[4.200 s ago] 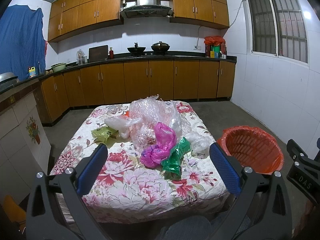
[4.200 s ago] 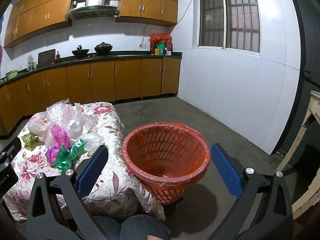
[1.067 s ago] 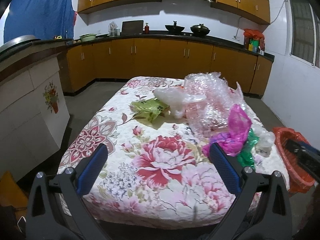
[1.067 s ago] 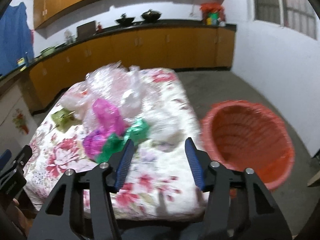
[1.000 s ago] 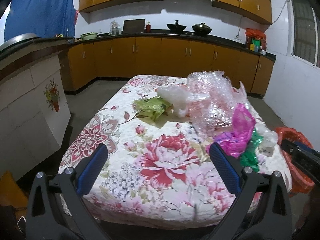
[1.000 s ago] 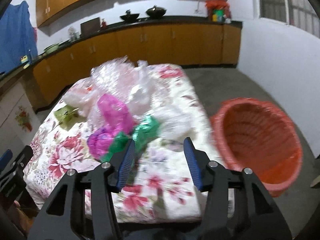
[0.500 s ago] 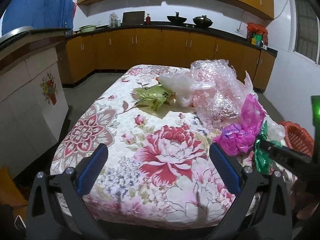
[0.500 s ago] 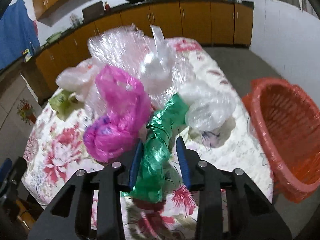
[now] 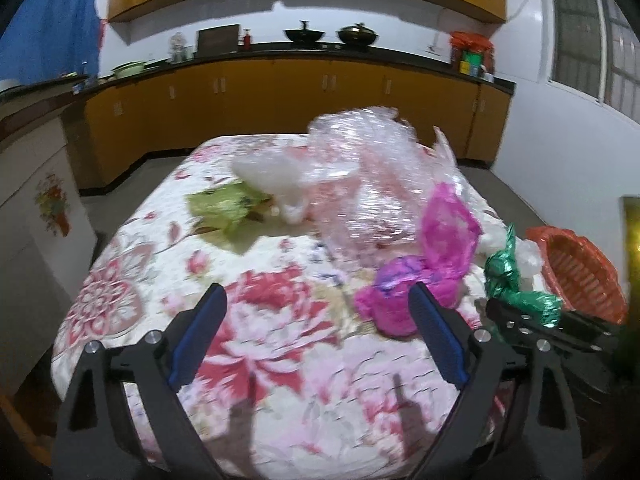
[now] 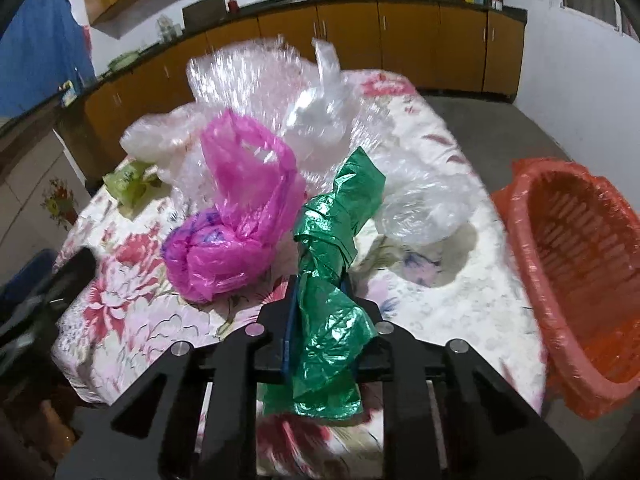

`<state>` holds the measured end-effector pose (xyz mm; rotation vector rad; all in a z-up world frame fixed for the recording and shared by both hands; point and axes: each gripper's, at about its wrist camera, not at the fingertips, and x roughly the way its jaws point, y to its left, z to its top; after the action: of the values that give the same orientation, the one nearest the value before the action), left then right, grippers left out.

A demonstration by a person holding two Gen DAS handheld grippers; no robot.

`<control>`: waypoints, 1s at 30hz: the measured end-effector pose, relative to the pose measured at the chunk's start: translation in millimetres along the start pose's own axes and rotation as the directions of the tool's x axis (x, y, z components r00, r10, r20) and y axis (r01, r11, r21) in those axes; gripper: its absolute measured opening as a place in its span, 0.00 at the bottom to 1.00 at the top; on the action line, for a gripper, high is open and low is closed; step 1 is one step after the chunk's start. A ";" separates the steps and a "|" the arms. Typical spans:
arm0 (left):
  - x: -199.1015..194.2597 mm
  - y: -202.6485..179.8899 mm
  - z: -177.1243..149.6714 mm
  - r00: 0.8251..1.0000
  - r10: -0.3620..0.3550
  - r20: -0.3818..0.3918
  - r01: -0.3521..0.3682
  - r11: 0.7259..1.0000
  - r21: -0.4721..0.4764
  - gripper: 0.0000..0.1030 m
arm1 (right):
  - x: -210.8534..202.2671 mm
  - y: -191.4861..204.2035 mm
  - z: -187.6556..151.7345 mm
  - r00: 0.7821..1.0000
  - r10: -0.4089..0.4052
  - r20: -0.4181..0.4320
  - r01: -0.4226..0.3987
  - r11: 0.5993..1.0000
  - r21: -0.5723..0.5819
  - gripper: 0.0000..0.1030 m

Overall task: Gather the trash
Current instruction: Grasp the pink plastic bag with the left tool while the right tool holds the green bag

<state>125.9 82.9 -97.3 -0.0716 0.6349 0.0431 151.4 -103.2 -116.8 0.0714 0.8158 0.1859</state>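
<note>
My right gripper (image 10: 320, 284) is shut on a twisted green plastic bag (image 10: 332, 248), lifted slightly off the floral tablecloth (image 10: 440, 304); it also shows in the left wrist view (image 9: 516, 280). Beside it lie a magenta bag (image 10: 236, 216), a clear bag (image 10: 424, 208) and a bubble-wrap heap (image 10: 256, 80). The orange trash basket (image 10: 580, 264) stands to the right of the table. My left gripper (image 9: 316, 336) is open and empty above the near part of the cloth (image 9: 256, 320), left of the magenta bag (image 9: 424, 276).
A light green bag (image 9: 224, 208) and a white bag (image 9: 276, 176) lie at the table's far side. Kitchen cabinets (image 9: 280, 96) line the back wall. A tiled counter (image 9: 36, 216) stands to the left. Concrete floor surrounds the table.
My right gripper has closed on the green bag and raised it a little. My left gripper has moved in closer over the table and stays open.
</note>
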 end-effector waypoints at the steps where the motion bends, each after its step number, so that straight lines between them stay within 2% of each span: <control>1: 4.2 -5.9 1.0 1.000 -0.013 -0.007 0.014 1.000 0.012 0.87 | -4.8 -2.4 0.9 1.000 -0.001 0.011 0.001 1.000 0.003 0.19; 5: 20.7 -25.0 4.3 0.998 -0.056 -0.036 0.057 0.997 0.049 0.87 | -27.0 -18.9 5.3 0.998 -0.012 0.060 0.011 1.000 0.025 0.19; 11: 52.3 -47.2 4.6 0.989 -0.094 -0.118 0.105 0.990 0.090 0.87 | -41.3 -33.7 9.8 0.997 -0.005 0.081 0.001 0.998 0.058 0.19; 12: 56.8 -49.4 4.1 0.986 -0.098 -0.132 0.111 0.989 0.095 0.86 | -42.0 -34.7 9.1 0.997 -0.008 0.081 0.003 0.998 0.058 0.19; 16: 75.8 -58.5 -0.1 0.973 -0.123 -0.196 0.146 0.984 0.103 0.67 | -42.7 -42.8 6.0 0.997 -0.019 0.081 0.013 0.998 0.067 0.19; 19: 76.6 -62.0 -0.9 0.972 -0.142 -0.189 0.162 0.982 0.099 0.59 | -45.8 -49.0 5.4 0.996 -0.027 0.086 0.021 0.997 0.077 0.19; 22: 74.1 -65.5 -2.8 0.971 -0.153 -0.181 0.173 0.980 0.100 0.54 | -48.3 -53.7 5.6 0.995 -0.036 0.092 0.029 0.996 0.081 0.19; 30: 48.2 -77.2 -5.6 0.973 -0.174 -0.152 0.194 0.972 0.131 0.53 | -60.7 -65.2 4.3 0.990 -0.064 0.124 0.054 0.995 0.082 0.19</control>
<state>166.2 6.4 -126.3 0.0074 0.7677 -0.1892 122.8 -178.8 -79.2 0.1316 0.6978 0.0923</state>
